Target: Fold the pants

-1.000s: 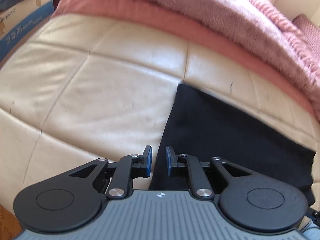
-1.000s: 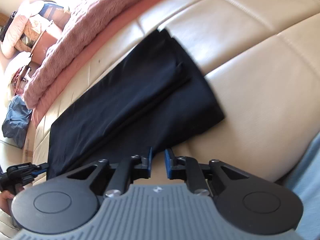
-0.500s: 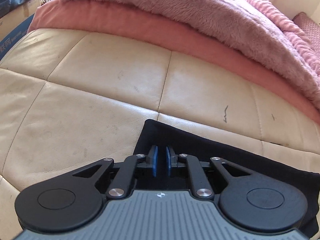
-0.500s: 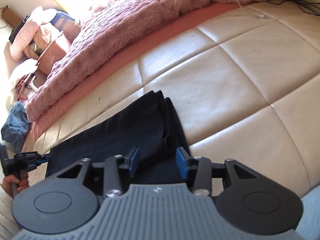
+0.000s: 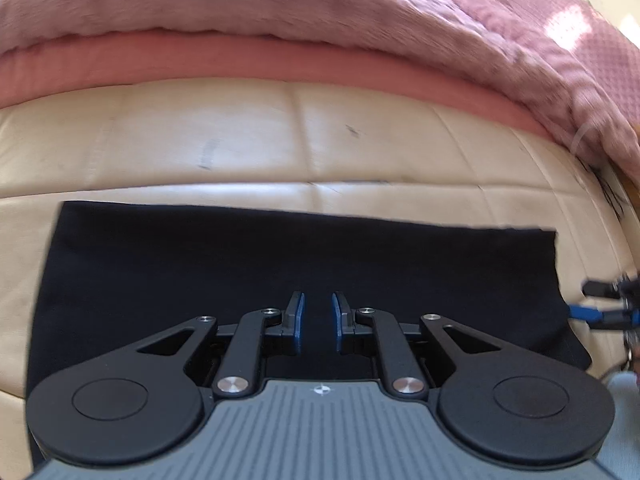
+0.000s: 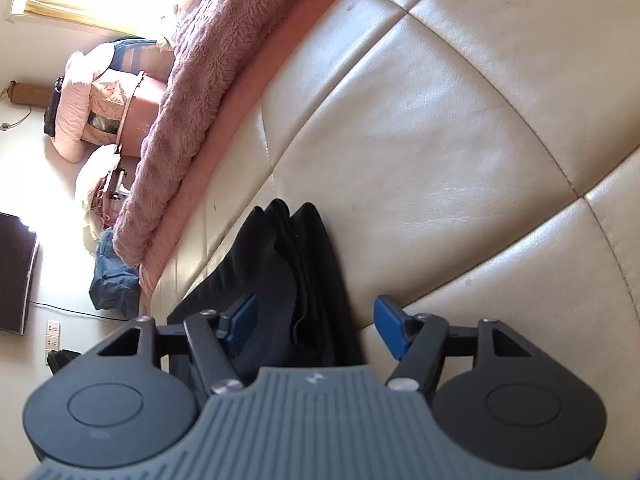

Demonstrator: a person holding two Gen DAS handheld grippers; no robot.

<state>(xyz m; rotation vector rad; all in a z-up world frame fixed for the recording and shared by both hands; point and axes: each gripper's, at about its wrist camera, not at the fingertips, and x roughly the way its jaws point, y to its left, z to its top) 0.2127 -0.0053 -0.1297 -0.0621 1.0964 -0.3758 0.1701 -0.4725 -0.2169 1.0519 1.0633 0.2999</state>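
**Black pants on a cream leather cushion, both tongs unclamped over the cloth**

The black pants [image 5: 304, 256] lie flat as a folded rectangle on the cream leather cushion [image 5: 240, 148], near its front edge, with bare leather between the cloth and the pink blanket [image 5: 280, 12] heaped along the back edge. The left tongs [image 5: 318, 322] hover over the near long side of the rectangle, jaws narrowly apart, nothing between them. The right tongs [image 6: 316, 326] stand wide, straddling the stacked end of the pants [image 6: 296, 264], where several layer edges show side by side; the blue pads do not press the cloth.

Risks, as judged from this view:
- The right tongs could close on only some of the layers, because the edges are staggered; the rest would sag and spoil the fold.
- The left tongs sit over the cloth's middle, not a corner, so a pinch there could bunch the fabric into a ridge.
- The leather looks slick; a sideways pull might slide the whole stack.
- This left-wrist picture is motion-blurred, so the exact lie of the edges is uncertain.

Count: one pair of pants, two tongs, one fluffy pink blanket over one smooth salmon cover [image 5: 256, 60], one cushion surface divided by seams into panels.
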